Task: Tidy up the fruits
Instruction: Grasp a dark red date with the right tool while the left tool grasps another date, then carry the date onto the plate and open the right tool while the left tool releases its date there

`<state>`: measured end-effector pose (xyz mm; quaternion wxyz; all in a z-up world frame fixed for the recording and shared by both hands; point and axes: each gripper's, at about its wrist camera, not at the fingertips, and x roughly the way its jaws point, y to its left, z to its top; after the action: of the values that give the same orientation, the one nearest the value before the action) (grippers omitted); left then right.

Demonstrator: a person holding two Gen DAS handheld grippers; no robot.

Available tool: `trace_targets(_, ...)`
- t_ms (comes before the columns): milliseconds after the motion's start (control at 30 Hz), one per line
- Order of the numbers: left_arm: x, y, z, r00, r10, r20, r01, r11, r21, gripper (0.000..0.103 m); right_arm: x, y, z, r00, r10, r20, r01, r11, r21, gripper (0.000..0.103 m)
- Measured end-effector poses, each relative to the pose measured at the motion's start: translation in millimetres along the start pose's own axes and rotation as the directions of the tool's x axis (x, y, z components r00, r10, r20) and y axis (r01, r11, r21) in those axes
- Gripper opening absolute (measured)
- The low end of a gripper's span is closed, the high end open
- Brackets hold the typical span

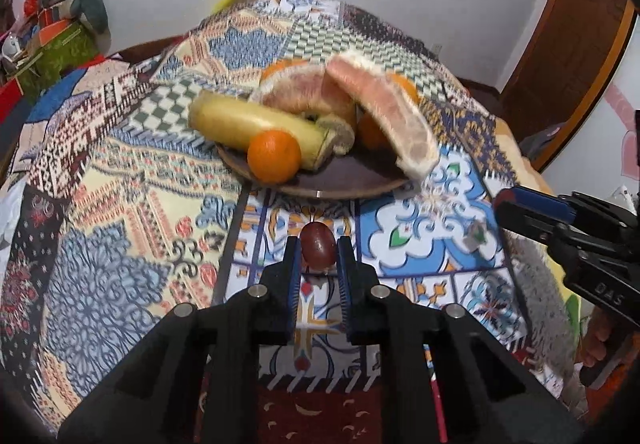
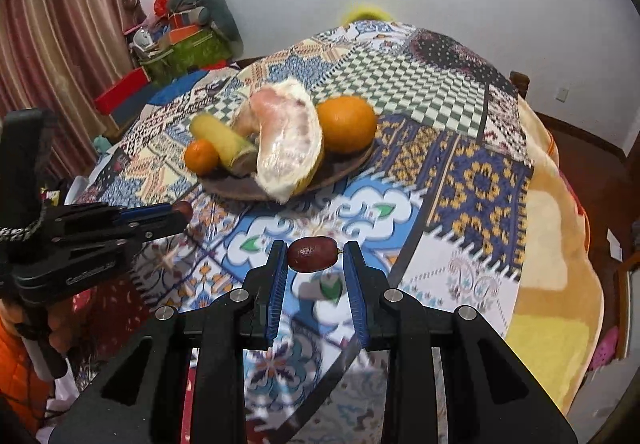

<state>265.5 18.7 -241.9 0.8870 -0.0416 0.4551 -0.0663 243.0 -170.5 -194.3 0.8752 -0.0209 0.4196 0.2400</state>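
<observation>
A dark brown plate (image 1: 340,180) on the patterned tablecloth holds a banana (image 1: 248,126), a small orange (image 1: 274,155), a big orange (image 2: 347,124) and pomelo pieces (image 1: 388,112). My left gripper (image 1: 318,250) is shut on a dark red date (image 1: 318,249), held above the cloth in front of the plate. It also shows in the right wrist view (image 2: 176,210). My right gripper (image 2: 314,256) is shut on a second red date (image 2: 312,254), held lengthwise between its pads, above the cloth to the right of the left gripper. The plate (image 2: 240,186) lies ahead of it.
The tablecloth (image 1: 120,204) covers a round table that drops away on all sides. A pile of boxes and a green bag (image 2: 180,44) stands at the far left. A curtain (image 2: 60,24) hangs at the left, a wooden door frame (image 1: 568,56) at the right.
</observation>
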Motion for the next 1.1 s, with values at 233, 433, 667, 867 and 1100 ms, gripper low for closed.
trace_targets(233, -10.5, -4.0, 23.6, 0.998, -0.010, 0.064, 0.009, 1.000, 0.012, 0.017, 1.6, -3.3, 25.3, 0.998, -0.008, 0.058, 0.008, 1.000, -0.004, 0.026)
trace_targets(433, -8.1, -7.0, 38.9, 0.996, -0.018, 0.091, 0.016, 1.000, 0.019, 0.017, 6.0, -5.1, 44.2, 0.995, -0.018, 0.095, 0.020, 1.000, -0.019, 0.026)
trace_targets(667, 2.1, -9.9, 47.1, 0.995, -0.019, 0.099, 0.016, 0.999, 0.032, 0.017, 19.5, -11.9, 56.3, 0.995, -0.019, 0.103, 0.020, 1.000, -0.011, 0.026)
trace_targets(867, 19.3, -12.5, 49.5, 0.997, -0.025, 0.074, 0.022, 0.999, 0.041, 0.017, 43.3, -21.0, 55.6, 0.998, -0.020, 0.061, 0.019, 1.000, 0.013, 0.026)
trace_targets(1100, 31.5, -16.0, 47.9, 0.998, -0.030, 0.052, 0.027, 0.998, 0.057, 0.017, 59.5, -21.8, 53.3, 0.999, -0.020, 0.027, 0.020, 1.000, 0.001, 0.026)
